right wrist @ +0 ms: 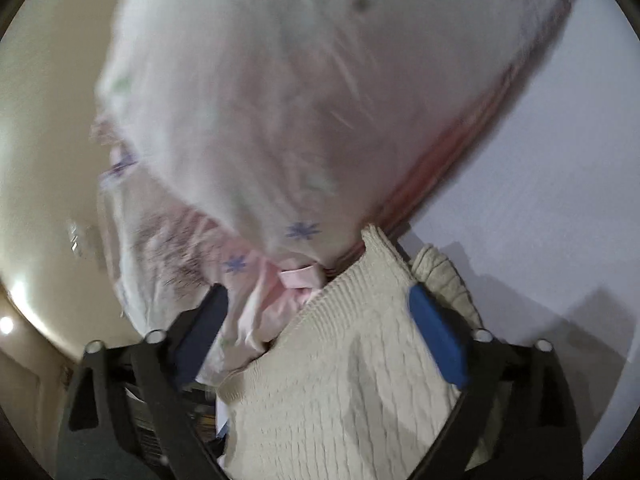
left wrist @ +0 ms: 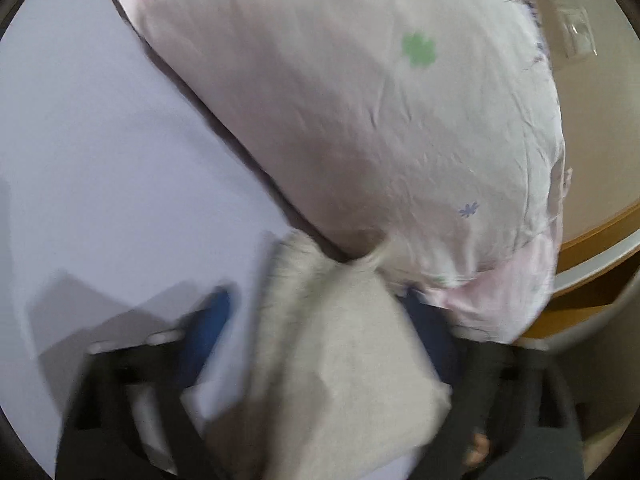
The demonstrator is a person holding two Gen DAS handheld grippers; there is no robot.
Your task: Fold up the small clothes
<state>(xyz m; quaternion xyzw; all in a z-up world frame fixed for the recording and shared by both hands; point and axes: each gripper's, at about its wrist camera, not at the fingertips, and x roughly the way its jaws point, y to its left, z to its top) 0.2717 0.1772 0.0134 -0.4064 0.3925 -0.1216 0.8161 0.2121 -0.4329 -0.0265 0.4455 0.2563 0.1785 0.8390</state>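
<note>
Right claw spread wide around cream knit, left claw likewise, pink garment ahead

No legible text, label, brand, number or sign in either wrist view. Only markings present are printed motifs on the pale pink garment: a green clover-like shape and small blue-violet star flowers; these are decoration, not characters. Dark marks along the garment's far edge are too blurred to read. Cream knit piece carries no visible tag.
</note>
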